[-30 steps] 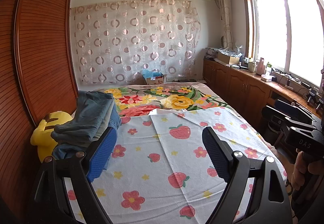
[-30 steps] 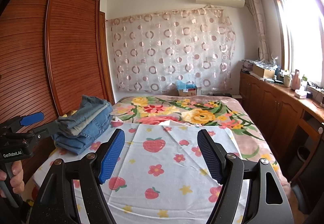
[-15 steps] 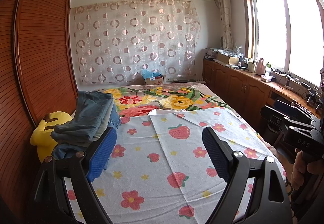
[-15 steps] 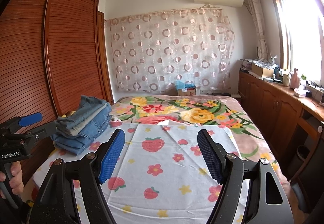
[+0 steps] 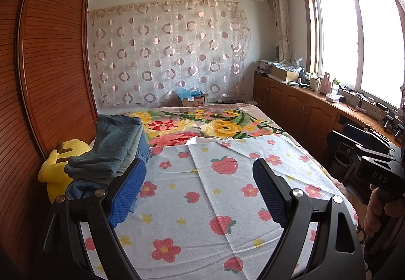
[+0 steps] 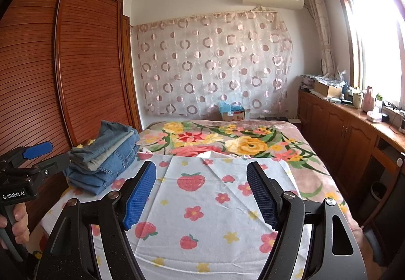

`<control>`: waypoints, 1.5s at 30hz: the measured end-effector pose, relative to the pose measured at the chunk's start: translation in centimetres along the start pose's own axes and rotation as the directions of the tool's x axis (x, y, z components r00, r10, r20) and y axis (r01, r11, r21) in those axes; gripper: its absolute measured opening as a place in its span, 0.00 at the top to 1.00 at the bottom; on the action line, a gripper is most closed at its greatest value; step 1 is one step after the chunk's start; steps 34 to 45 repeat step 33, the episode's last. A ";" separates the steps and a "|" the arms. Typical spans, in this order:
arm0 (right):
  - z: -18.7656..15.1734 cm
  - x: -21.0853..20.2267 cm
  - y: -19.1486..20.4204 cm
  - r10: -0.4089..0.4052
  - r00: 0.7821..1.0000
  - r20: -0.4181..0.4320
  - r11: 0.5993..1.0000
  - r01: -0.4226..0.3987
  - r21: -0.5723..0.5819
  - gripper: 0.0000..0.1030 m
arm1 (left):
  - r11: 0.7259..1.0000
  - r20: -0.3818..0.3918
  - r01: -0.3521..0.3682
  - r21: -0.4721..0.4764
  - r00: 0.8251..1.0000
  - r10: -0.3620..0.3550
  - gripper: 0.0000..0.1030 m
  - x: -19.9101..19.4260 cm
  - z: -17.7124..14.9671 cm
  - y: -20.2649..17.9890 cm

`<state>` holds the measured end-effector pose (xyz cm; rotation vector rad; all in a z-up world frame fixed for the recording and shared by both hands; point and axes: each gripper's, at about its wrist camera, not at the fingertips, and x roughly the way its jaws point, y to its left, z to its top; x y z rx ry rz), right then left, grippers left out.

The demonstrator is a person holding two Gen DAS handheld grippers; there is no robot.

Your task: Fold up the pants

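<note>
A stack of folded denim pants lies on the left side of the bed, on a white sheet printed with strawberries and flowers. My left gripper is open above the sheet with nothing between its blue pads, and its left finger stands just in front of the stack. My right gripper is open too, over the middle of the sheet, empty. In the right wrist view the left gripper shows from the side, held by a hand beside the stack.
A yellow plush toy sits between the stack and the wooden sliding wardrobe. A floral blanket covers the far half of the bed. Wooden cabinets with clutter run under the window on the right. A cardboard box stands by the curtain.
</note>
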<state>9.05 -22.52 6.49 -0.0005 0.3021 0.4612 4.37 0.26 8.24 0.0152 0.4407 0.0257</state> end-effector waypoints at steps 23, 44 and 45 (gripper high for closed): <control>0.0 0.1 0.0 -0.001 1.000 0.000 1.000 0.001 0.000 0.26 | 1.000 -0.001 0.000 0.000 1.000 0.000 0.15 0.0 0.0 0.0; -0.2 0.0 0.0 -0.004 1.000 0.001 1.000 0.004 0.002 0.26 | 1.000 0.000 0.001 0.000 1.000 -0.001 0.15 0.0 0.1 0.0; -0.2 0.0 0.0 -0.004 1.000 0.001 1.000 0.004 0.002 0.26 | 1.000 0.000 0.001 0.000 1.000 -0.001 0.15 0.0 0.1 0.0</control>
